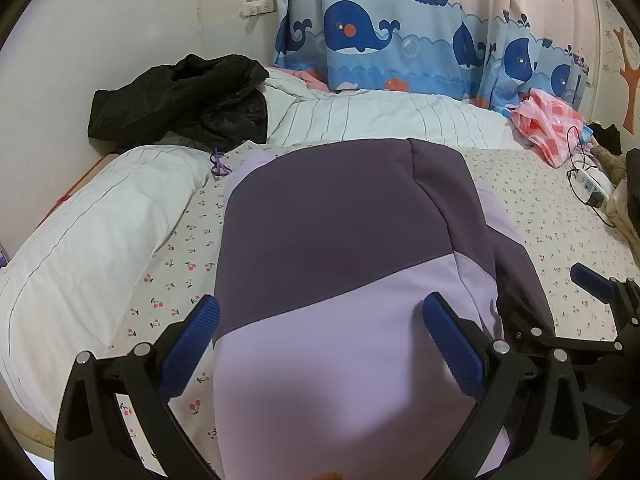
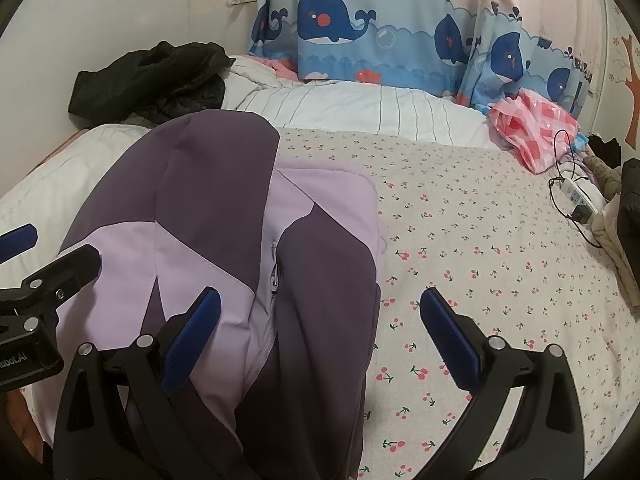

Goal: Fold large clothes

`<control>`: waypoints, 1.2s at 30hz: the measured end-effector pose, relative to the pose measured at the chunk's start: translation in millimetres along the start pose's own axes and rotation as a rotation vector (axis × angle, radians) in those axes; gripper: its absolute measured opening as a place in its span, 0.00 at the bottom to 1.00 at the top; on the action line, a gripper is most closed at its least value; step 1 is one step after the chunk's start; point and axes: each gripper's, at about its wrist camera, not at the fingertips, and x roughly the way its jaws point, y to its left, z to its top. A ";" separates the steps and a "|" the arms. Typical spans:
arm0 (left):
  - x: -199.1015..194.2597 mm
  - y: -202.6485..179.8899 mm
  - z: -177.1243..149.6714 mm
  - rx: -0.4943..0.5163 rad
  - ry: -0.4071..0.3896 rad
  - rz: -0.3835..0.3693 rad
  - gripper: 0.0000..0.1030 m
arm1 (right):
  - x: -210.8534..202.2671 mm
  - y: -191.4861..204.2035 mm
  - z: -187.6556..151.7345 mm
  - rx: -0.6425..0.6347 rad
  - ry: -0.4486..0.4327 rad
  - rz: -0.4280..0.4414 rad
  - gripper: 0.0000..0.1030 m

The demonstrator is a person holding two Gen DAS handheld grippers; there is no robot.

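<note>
Only one piece of writing could be read: pale letters on the black body of the left gripper (image 2: 24, 354), at the left edge of the right wrist view, spelled "obot.AI", with the start of the word cut off by the frame. No other text was legible.

The jacket (image 2: 224, 264) lies on the bed (image 2: 480, 280), left of its middle. Behind the jacket sits a dark garment (image 2: 148, 76) (heaped on the quilt (image 2: 360, 108)). Far right of the jacket: a bag (image 2: 532, 128), then a power strip (image 2: 580, 196) nearer.
</note>
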 end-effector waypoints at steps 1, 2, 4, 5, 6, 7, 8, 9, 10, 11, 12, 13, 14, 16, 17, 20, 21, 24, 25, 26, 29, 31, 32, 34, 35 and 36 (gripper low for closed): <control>0.1 -0.3 -0.1 0.000 0.001 -0.001 0.94 | 0.0 -0.1 0.1 -0.001 0.000 0.000 0.93; 0.1 -0.4 -0.1 0.001 0.002 -0.001 0.95 | 0.0 -0.4 0.2 -0.001 0.001 0.000 0.93; -0.2 -0.5 -0.2 -0.001 0.001 0.002 0.95 | 0.6 0.1 0.3 -0.003 0.005 0.001 0.93; 0.0 -0.8 -0.2 -0.002 0.001 0.000 0.95 | 1.0 0.1 0.1 -0.004 0.007 0.001 0.93; 0.2 -0.8 -0.1 -0.002 0.002 -0.002 0.94 | 1.6 0.4 0.0 -0.005 0.010 0.002 0.93; 0.3 -1.0 -0.2 0.000 0.001 -0.002 0.94 | 1.9 0.6 0.1 -0.005 0.011 0.002 0.93; 0.4 -1.2 -0.2 0.001 0.000 -0.001 0.94 | 1.8 0.9 0.0 -0.005 0.011 0.003 0.93; 0.4 -1.4 -0.3 0.003 0.001 -0.002 0.94 | 1.8 0.9 -0.2 -0.004 0.011 0.003 0.93; 0.6 -1.5 -0.2 0.005 0.001 -0.003 0.94 | 1.8 0.8 -0.2 -0.003 0.010 0.004 0.93; 0.5 -2.2 -0.4 0.007 0.001 -0.003 0.95 | 1.7 0.6 0.0 -0.001 0.009 0.004 0.93; 0.2 -3.2 -0.8 0.008 0.001 -0.002 0.95 | 2.0 0.6 -0.1 -0.001 0.010 0.004 0.93; 0.4 -3.5 -0.9 0.008 0.003 -0.005 0.95 | 2.3 0.1 0.1 0.001 0.010 0.006 0.93; 0.5 -3.2 -1.0 0.006 0.005 -0.009 0.95 | 2.9 0.5 0.2 0.002 0.012 0.007 0.93; 0.3 -2.6 -1.4 -0.003 0.009 -0.018 0.95 | 4.2 0.9 -0.2 0.000 0.018 0.004 0.93; 0.7 -1.8 -1.2 -0.009 0.011 -0.022 0.94 | 4.4 1.4 -0.5 -0.001 0.020 0.003 0.93; -0.3 -0.8 -0.7 -0.021 0.012 -0.034 0.94 | 4.6 3.4 -1.2 -0.005 0.022 -0.001 0.93; -1.2 -0.7 -0.5 -0.023 0.008 -0.042 0.94 | 4.5 3.2 -1.0 -0.005 0.021 0.000 0.93; -3.2 -3.3 -0.8 -0.015 -0.003 -0.033 0.95 | 5.1 3.2 -1.2 -0.002 0.025 0.001 0.93; -3.0 -4.6 -0.7 -0.009 -0.003 -0.030 0.94 | 5.5 3.3 -1.1 -0.001 0.028 0.002 0.93; -2.7 -6.2 -0.9 0.002 0.000 -0.023 0.94 | 5.8 3.1 -0.8 -0.001 0.030 0.003 0.93; -1.6 -8.8 -1.3 0.018 0.010 -0.023 0.95 | 5.8 3.9 -0.9 -0.002 0.031 0.002 0.93; -1.4 -7.4 -0.9 0.007 0.016 -0.042 0.94 | 6.1 4.3 -0.9 -0.001 0.032 0.003 0.93; -1.1 -6.2 -0.5 0.002 0.017 -0.047 0.94 | 5.9 4.1 -1.0 -0.001 0.032 0.003 0.93; -1.4 -5.7 -0.2 -0.001 0.017 -0.045 0.94 | 6.5 5.0 -1.5 0.001 0.036 0.004 0.93; -1.4 -6.1 -0.4 -0.001 0.017 -0.044 0.94 | 7.2 5.3 -1.7 0.000 0.038 0.005 0.93; -0.6 -5.9 -0.4 -0.003 0.022 -0.048 0.94 | 8.0 4.2 -1.7 -0.001 0.041 0.005 0.93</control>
